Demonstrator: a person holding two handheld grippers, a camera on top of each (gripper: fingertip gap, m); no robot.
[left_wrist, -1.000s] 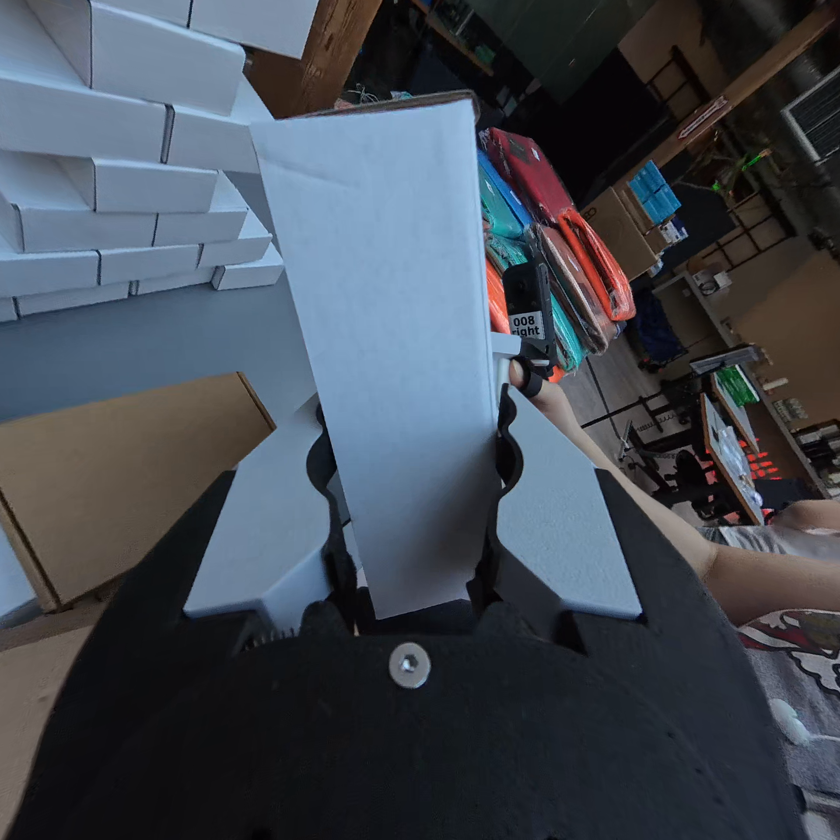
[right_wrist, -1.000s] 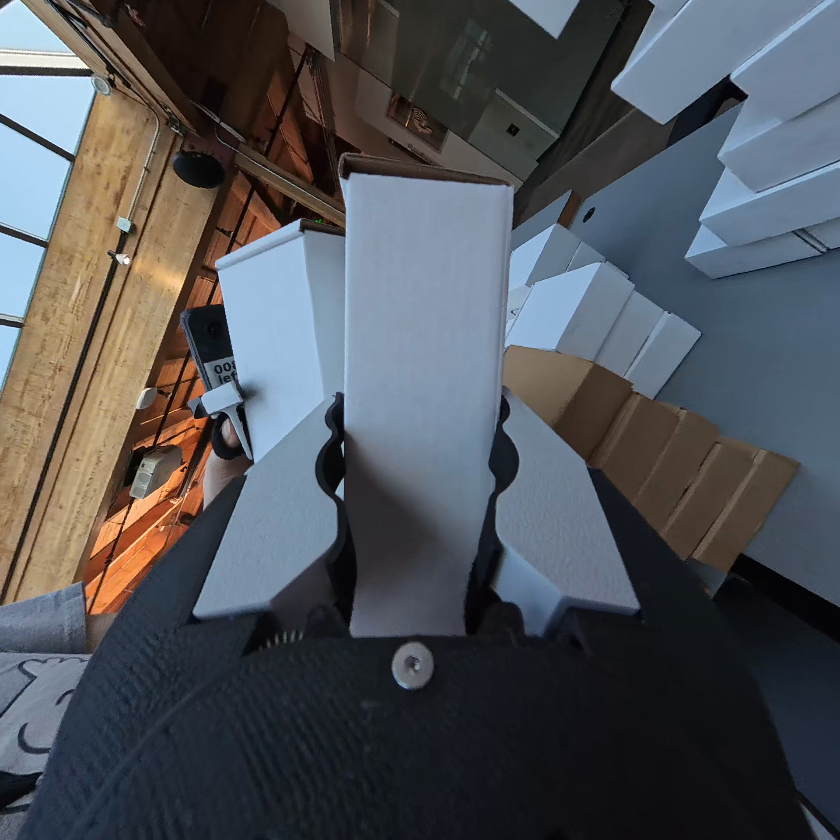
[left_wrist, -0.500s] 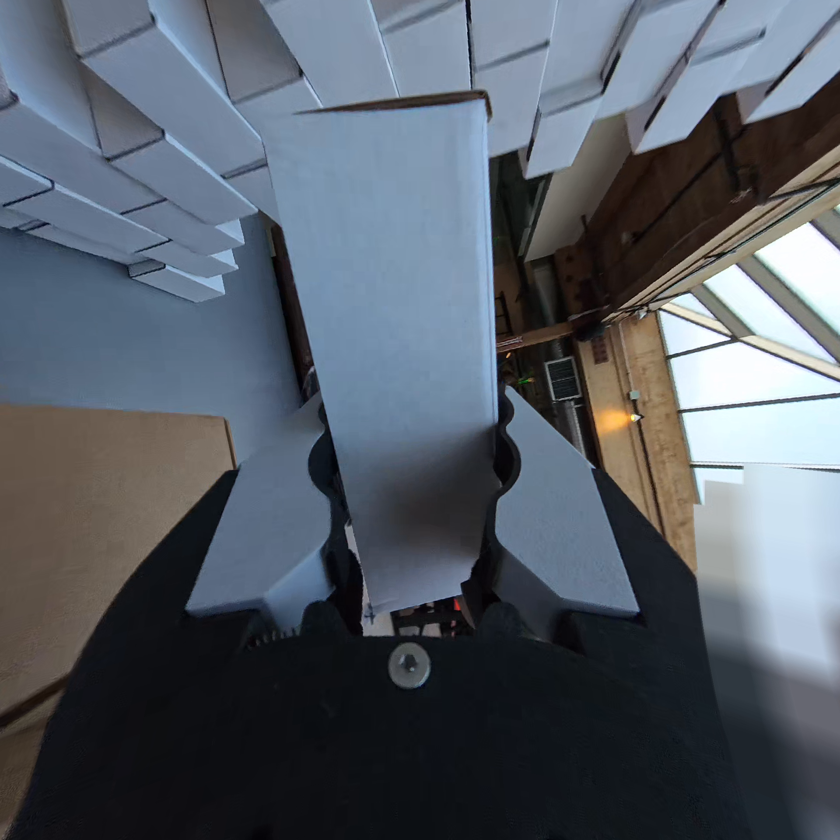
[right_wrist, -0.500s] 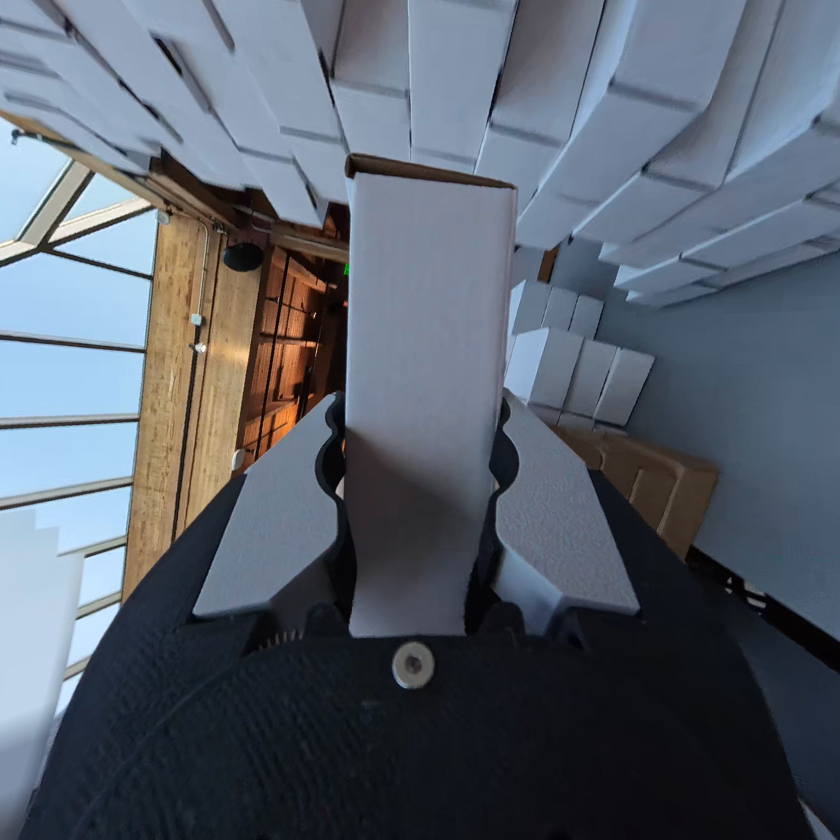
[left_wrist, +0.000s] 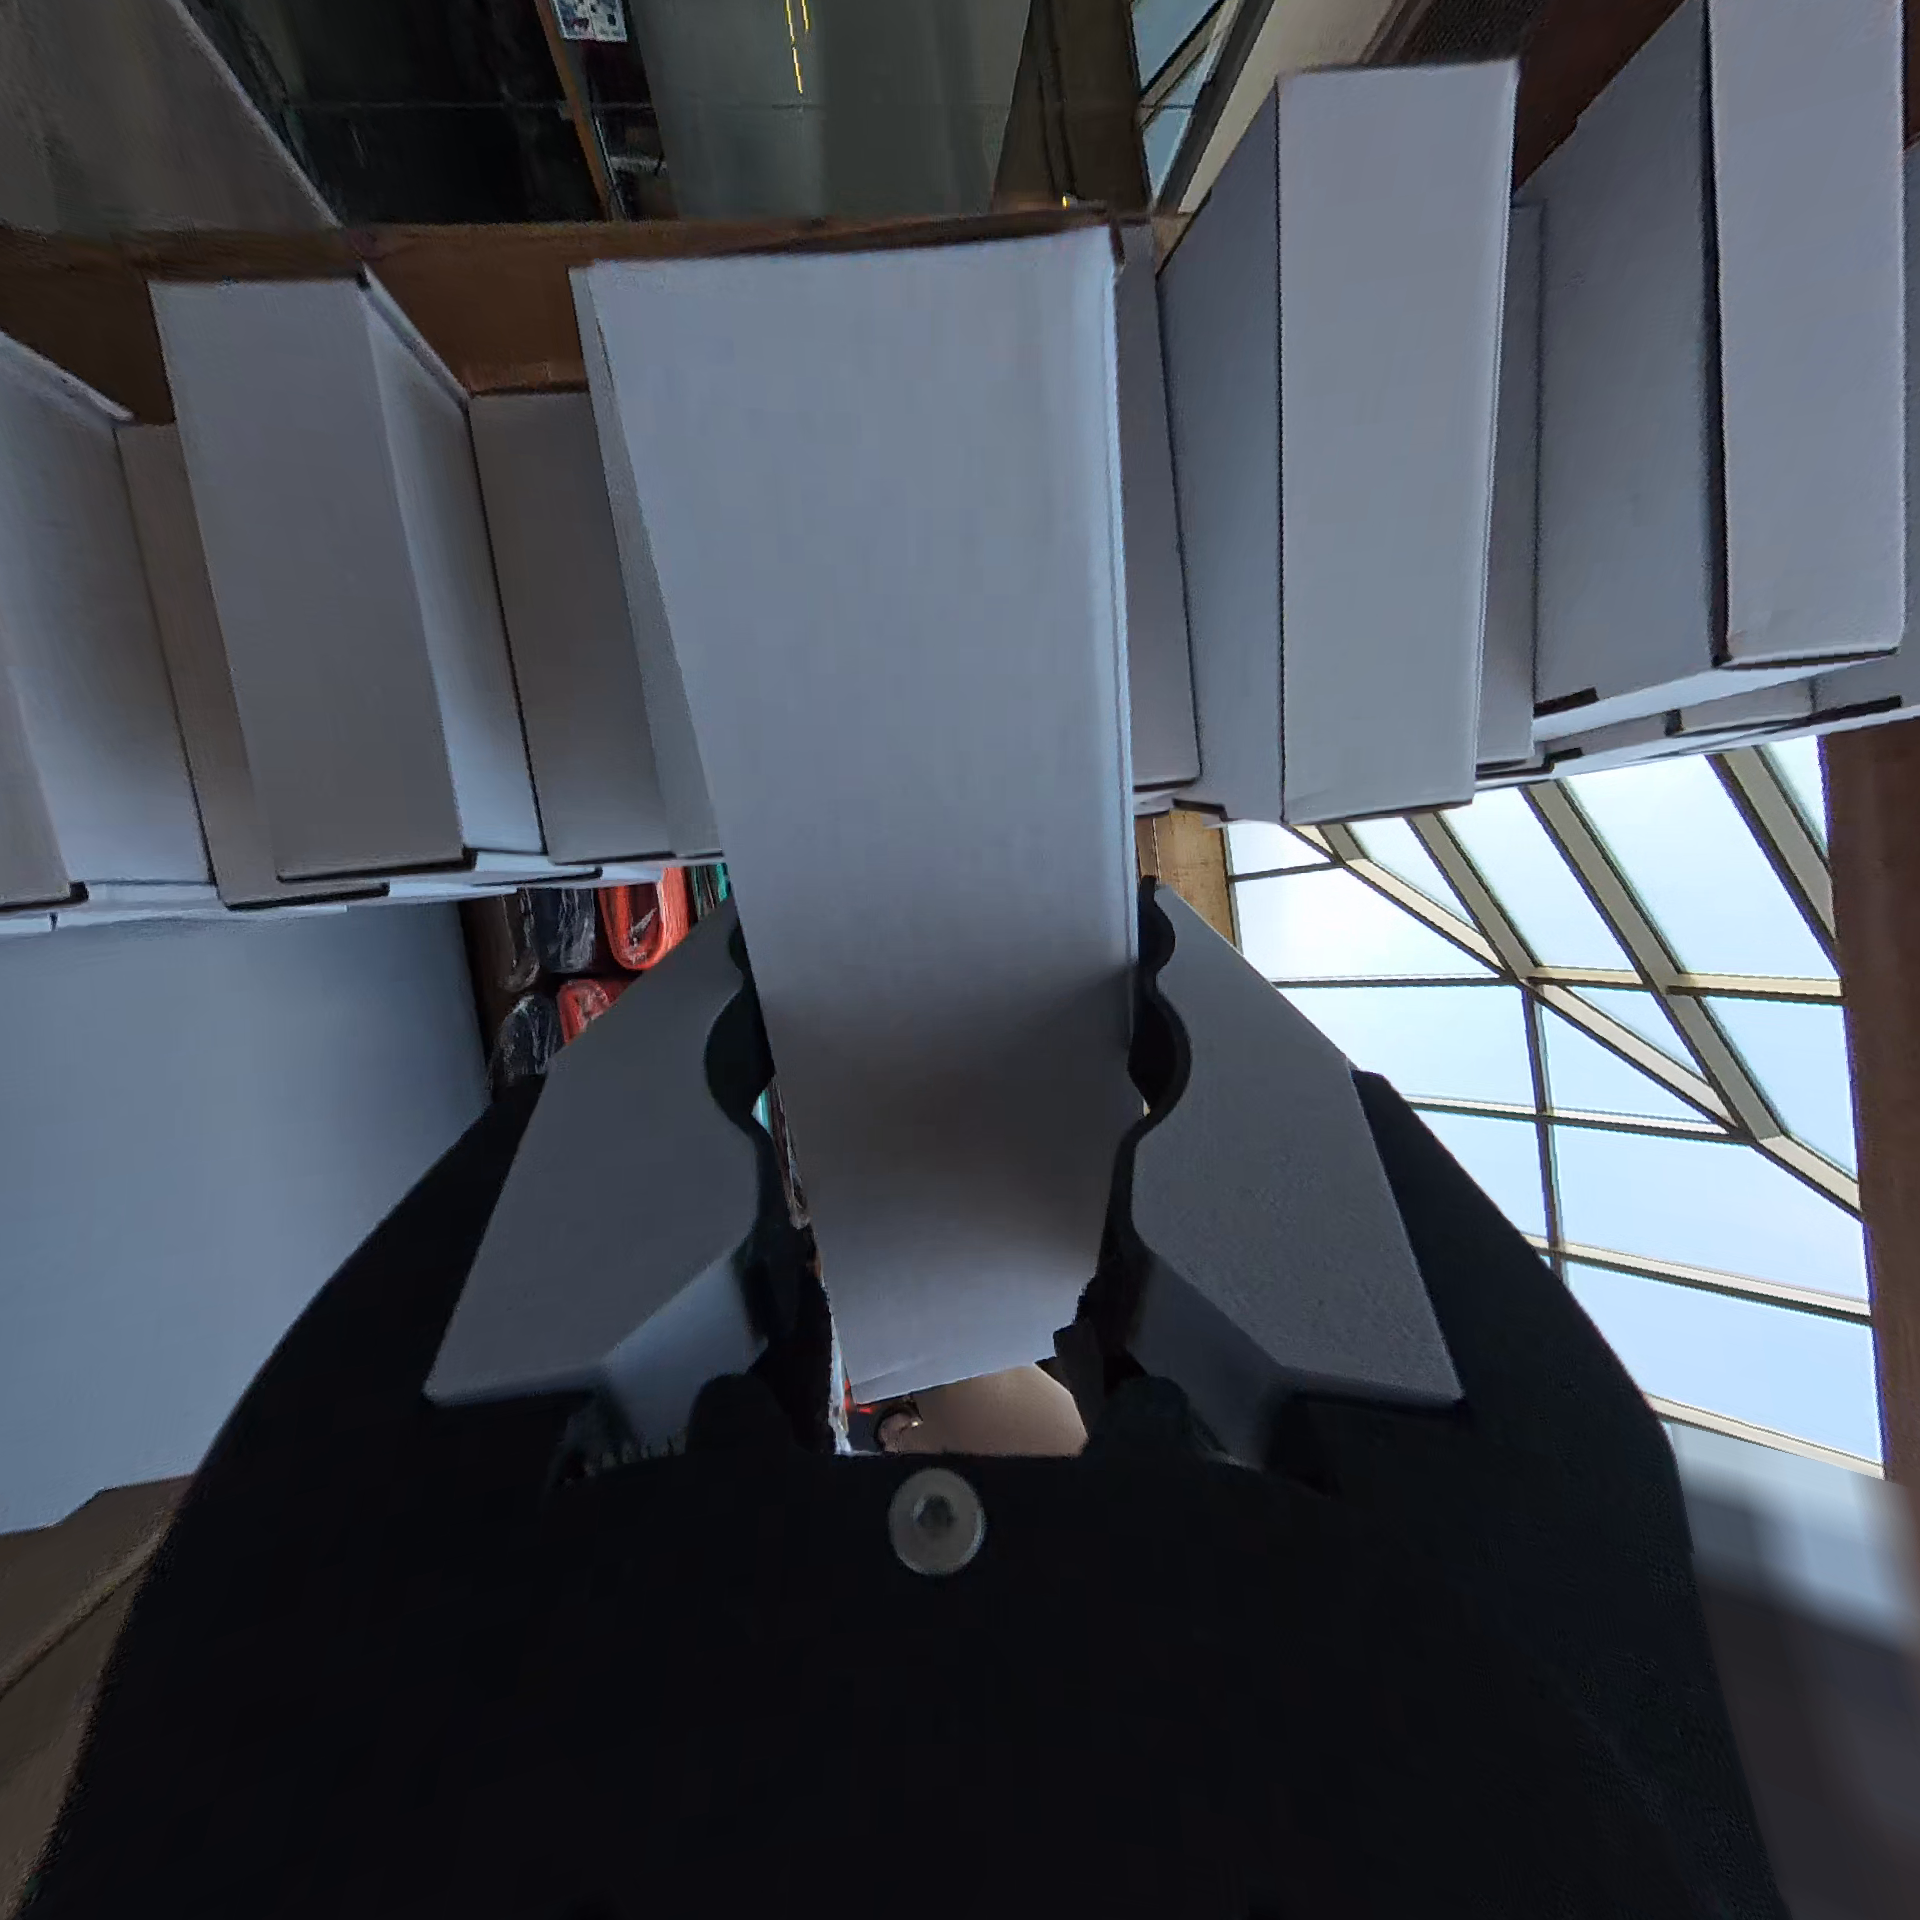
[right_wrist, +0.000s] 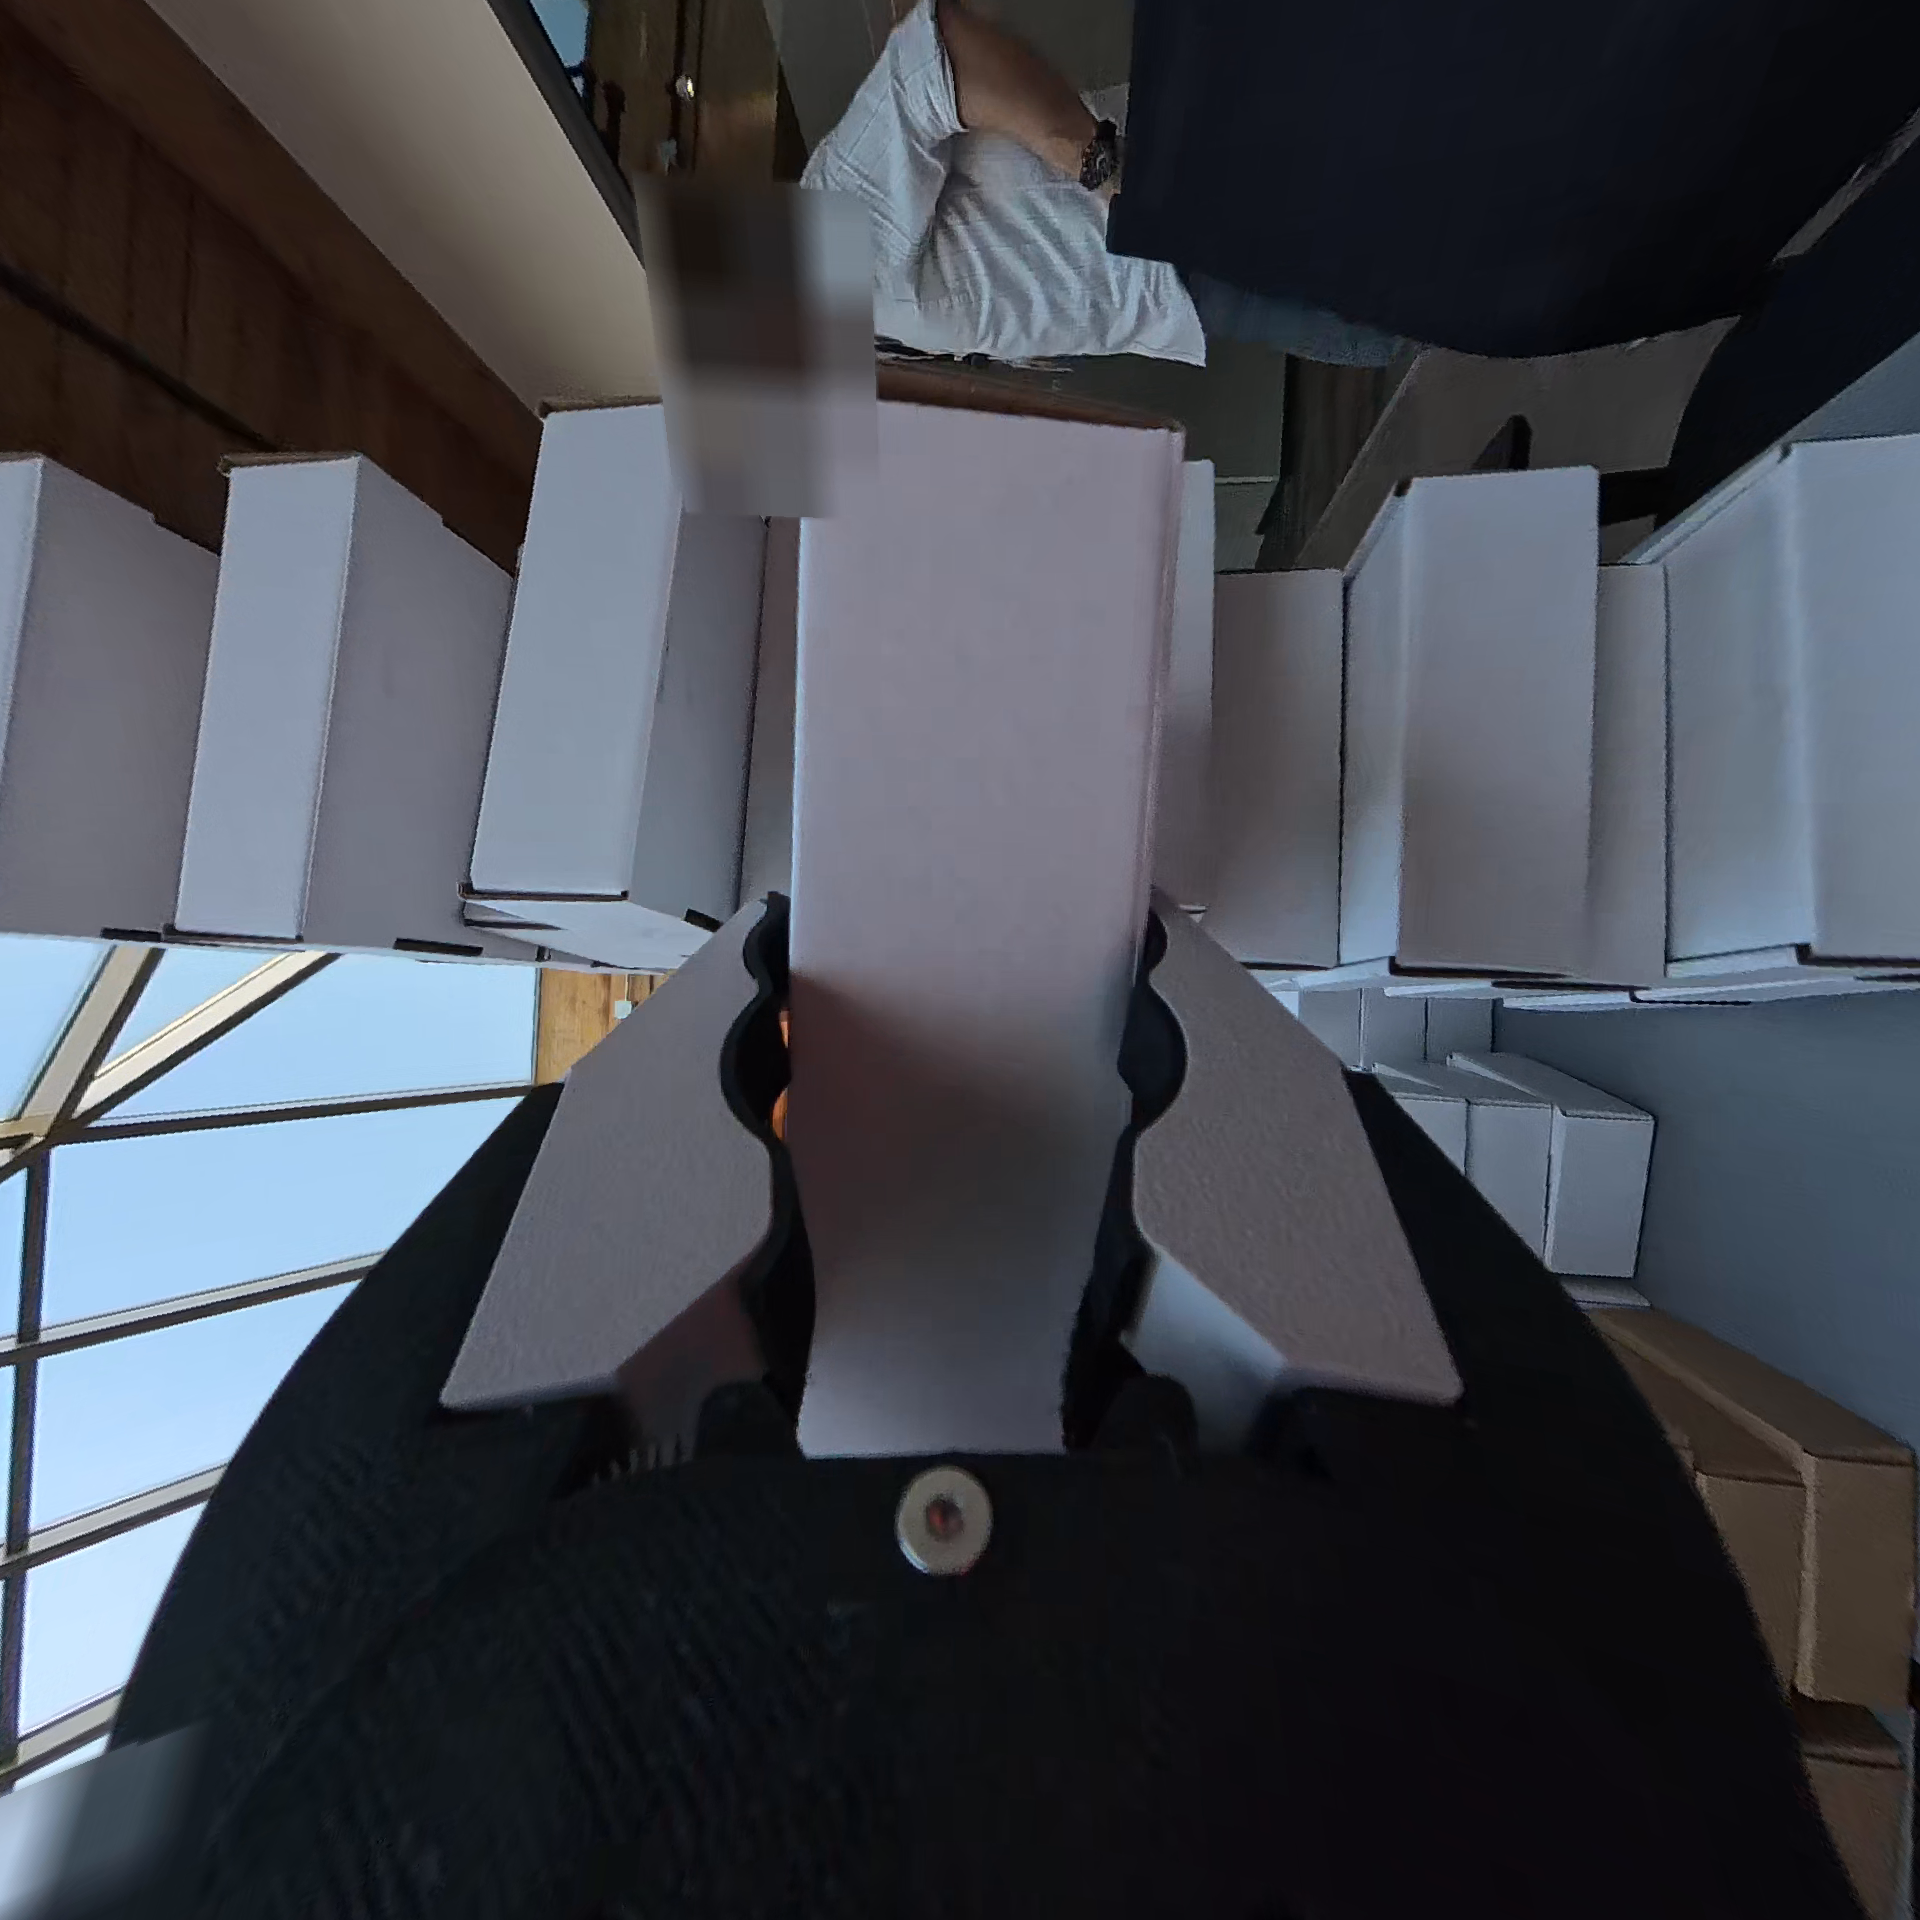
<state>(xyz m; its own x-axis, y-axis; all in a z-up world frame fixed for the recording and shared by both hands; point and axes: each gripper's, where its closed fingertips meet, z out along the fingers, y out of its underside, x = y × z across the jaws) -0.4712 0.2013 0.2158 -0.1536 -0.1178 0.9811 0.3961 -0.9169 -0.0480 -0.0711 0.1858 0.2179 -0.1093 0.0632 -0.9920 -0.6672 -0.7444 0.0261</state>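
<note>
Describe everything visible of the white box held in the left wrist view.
The white box is a long, narrow carton of matte white cardboard with a brown raw edge at its far end. It points away from the camera, leaning slightly left, its near end clamped between the left tool's two grey fingers, which press its long sides. Its surface looks clean and undented. Its far end reaches among the stacked white boxes; contact there cannot be told.

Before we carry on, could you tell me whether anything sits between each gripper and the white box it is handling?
Nothing visible does. The left gripper is already shut on one white cardboard box, and the right gripper is shut on another white box; stacked white boxes lie beyond.
</note>
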